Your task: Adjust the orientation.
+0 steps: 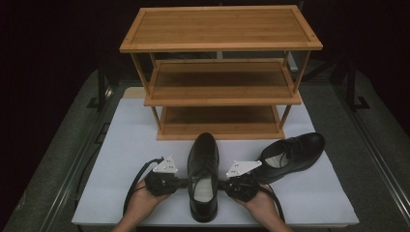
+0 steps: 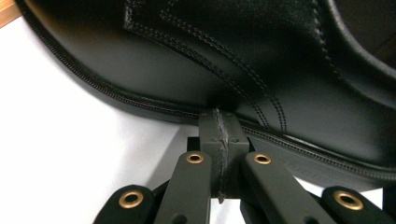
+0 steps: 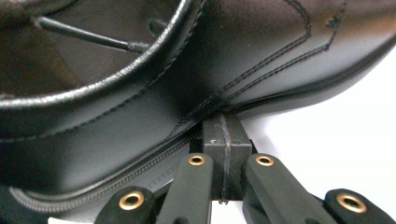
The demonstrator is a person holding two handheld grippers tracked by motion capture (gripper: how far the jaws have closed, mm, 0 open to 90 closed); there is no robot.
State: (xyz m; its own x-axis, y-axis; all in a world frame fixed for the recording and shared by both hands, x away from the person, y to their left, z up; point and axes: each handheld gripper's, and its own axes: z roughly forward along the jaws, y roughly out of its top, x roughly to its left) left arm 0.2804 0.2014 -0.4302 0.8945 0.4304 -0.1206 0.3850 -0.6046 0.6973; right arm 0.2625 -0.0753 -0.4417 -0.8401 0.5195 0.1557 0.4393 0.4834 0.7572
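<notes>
Both hands bring the left gripper and right gripper, fingers pressed together, against opposite flanks of the near shoe between them on the bench, its long axis pointing far toward the rack.

Black leather, pale wood, white mat

The near shoe was glossy black with a cream insole; at two o'clock, its black mate; at twelve, a honey-brown rack.
</notes>
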